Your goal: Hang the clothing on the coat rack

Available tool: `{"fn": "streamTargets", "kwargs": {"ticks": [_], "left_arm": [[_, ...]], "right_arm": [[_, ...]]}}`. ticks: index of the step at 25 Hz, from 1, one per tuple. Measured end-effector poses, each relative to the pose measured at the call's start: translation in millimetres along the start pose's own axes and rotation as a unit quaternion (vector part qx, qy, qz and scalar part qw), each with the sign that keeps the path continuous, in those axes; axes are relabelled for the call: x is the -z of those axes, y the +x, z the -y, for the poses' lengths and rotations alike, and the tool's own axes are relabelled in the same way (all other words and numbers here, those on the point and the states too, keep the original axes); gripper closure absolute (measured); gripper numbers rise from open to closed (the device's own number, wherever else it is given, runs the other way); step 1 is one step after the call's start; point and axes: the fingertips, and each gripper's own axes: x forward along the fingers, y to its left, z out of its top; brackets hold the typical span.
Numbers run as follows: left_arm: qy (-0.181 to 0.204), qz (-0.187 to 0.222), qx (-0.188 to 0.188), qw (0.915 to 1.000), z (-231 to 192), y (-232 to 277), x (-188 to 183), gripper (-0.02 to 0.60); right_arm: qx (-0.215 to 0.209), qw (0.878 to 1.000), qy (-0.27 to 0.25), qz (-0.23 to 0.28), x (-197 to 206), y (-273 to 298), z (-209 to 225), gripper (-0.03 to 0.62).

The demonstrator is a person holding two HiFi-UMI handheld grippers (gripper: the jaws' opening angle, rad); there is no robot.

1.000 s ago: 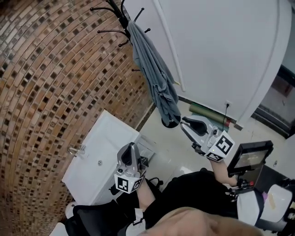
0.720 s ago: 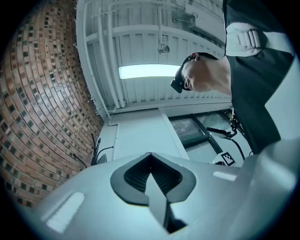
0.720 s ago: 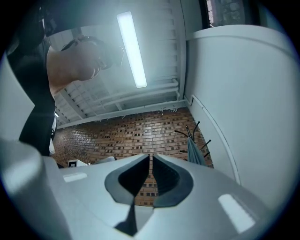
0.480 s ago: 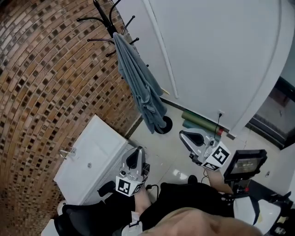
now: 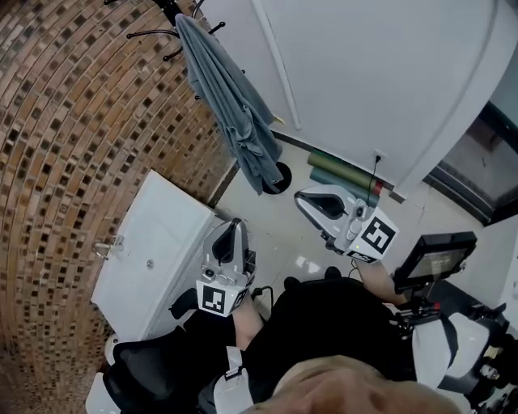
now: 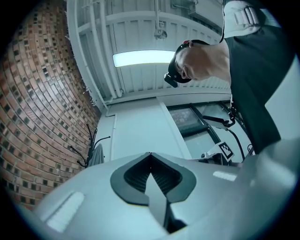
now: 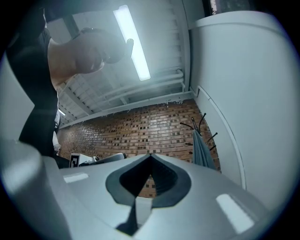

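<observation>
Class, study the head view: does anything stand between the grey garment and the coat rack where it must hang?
Nothing visible does. The grey garment already hangs on the coat rack. The left gripper and right gripper are both shut and empty, apart from it.

The clothing [image 5: 231,113] is hanging on the coat rack [image 5: 170,11], standing in the corner between the brick wall [image 5: 73,129] at left and the plain wall [image 5: 372,73] behind. A cabinet [image 5: 158,242] is sitting against the bricks.
</observation>
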Motion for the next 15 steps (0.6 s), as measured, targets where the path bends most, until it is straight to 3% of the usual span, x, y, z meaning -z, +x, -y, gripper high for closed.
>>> {"fn": "streamTargets", "kwargs": {"ticks": [4,7,11,15], "left_arm": [[0.003,-0.001,0.006,1.0,-6,-10,11,0.578],[0.0,-0.003,0.006,1.0,-7,-16,9,0.578],[-0.011,-0.006,-0.011,0.9999,-28,-24,10,0.578],[0.002,0.015,-0.038,0.9992,-58,-23,0,0.578]], "right_arm": [[-0.019,1.0,-0.025,0.001,5,17,-7,0.594],[-0.018,1.0,-0.003,-0.014,19,24,-13,0.594],[-0.028,0.999,-0.012,-0.034,25,42,-18,0.594],[-0.061,0.997,-0.032,-0.044,16,77,-19,0.594]]}}
